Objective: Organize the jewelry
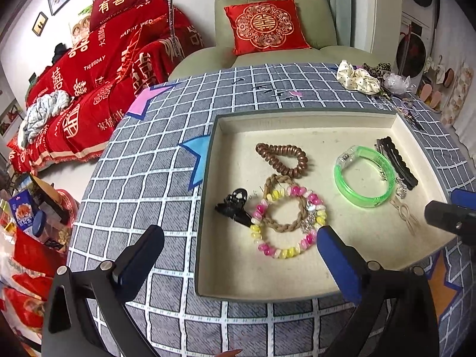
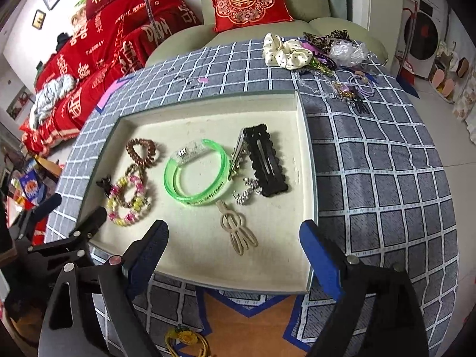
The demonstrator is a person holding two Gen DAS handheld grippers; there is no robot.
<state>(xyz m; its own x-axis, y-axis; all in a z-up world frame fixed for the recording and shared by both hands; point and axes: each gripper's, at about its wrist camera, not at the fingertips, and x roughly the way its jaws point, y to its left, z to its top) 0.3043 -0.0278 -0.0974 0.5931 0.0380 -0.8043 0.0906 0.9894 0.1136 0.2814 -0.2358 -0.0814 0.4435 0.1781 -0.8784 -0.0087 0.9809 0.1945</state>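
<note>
A cream tray (image 1: 297, 282) (image 2: 208, 270) on the checked cloth holds a brown coil hair tie (image 1: 281, 156), a pink-yellow bead bracelet (image 1: 285, 251) over a braided band (image 1: 279, 226), a black claw clip (image 1: 233, 206), a green bangle (image 1: 364, 175) (image 2: 196, 172), a black scalloped clip (image 2: 266, 160), a silver piece (image 2: 245, 193) and a beige hairpin (image 2: 238, 232). My left gripper (image 1: 238, 247) is open and empty over the tray's near left edge. My right gripper (image 2: 235, 244) is open and empty above the tray's near edge, by the hairpin.
A loose pile lies on the cloth beyond the tray: a cream dotted scrunchie (image 2: 287, 50), a leopard scrunchie (image 2: 327, 37), clear plastic (image 2: 348, 50), purple ties (image 2: 361, 84). A yellow tie (image 2: 186, 339) lies near me. An armchair (image 1: 267, 15) stands behind.
</note>
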